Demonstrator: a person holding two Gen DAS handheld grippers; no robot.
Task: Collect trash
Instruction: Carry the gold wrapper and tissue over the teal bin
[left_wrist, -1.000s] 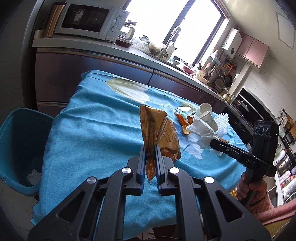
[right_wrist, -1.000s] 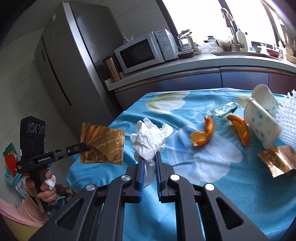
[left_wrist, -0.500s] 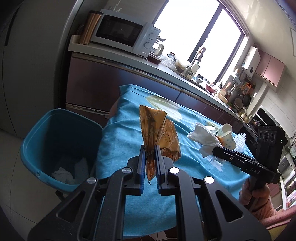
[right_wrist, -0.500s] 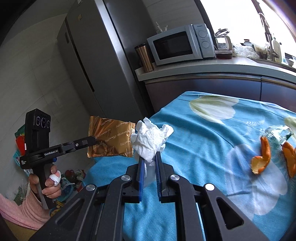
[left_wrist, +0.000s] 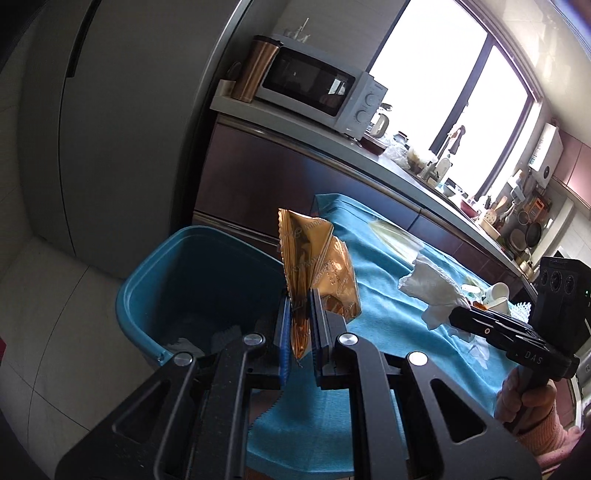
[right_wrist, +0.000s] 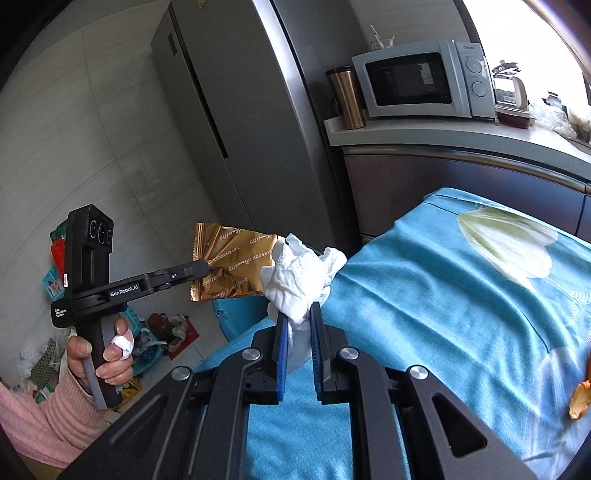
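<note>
Refrigerator (left_wrist: 122, 122) fills the left of the left wrist view, tall and grey, with pale floor tiles below it. To its right a teal trash bin (left_wrist: 147, 291) stands on the floor against the table's end, some white crumpled paper (left_wrist: 181, 343) lying in its bottom. The left gripper (left_wrist: 299, 325) is clamped narrowly on a gold foil snack wrapper (left_wrist: 317, 269), which stands up from between the blue pads, over the bin's near rim and the edge of the blue tablecloth (left_wrist: 388, 280). Behind, a white microwave (left_wrist: 317, 85) and a copper tumbler (left_wrist: 255, 70) sit on the counter. Further right the right gripper (left_wrist: 456, 314) pinches a white crumpled tissue (left_wrist: 428, 291) above the cloth, its handle held by a hand (left_wrist: 524, 398) in a pink sleeve. A small white cup (left_wrist: 496, 293) lies beyond it on the table.

In the right wrist view, the left hand (right_wrist: 99, 354), one finger bandaged, grips the other tool's handle at far left; its tips hold the wrapper over the bin, of which only a sliver shows. The tissue sticks up from the near gripper's closed pads at centre. Orange peel (right_wrist: 581, 398) lies on the cloth at the far right edge.
</note>
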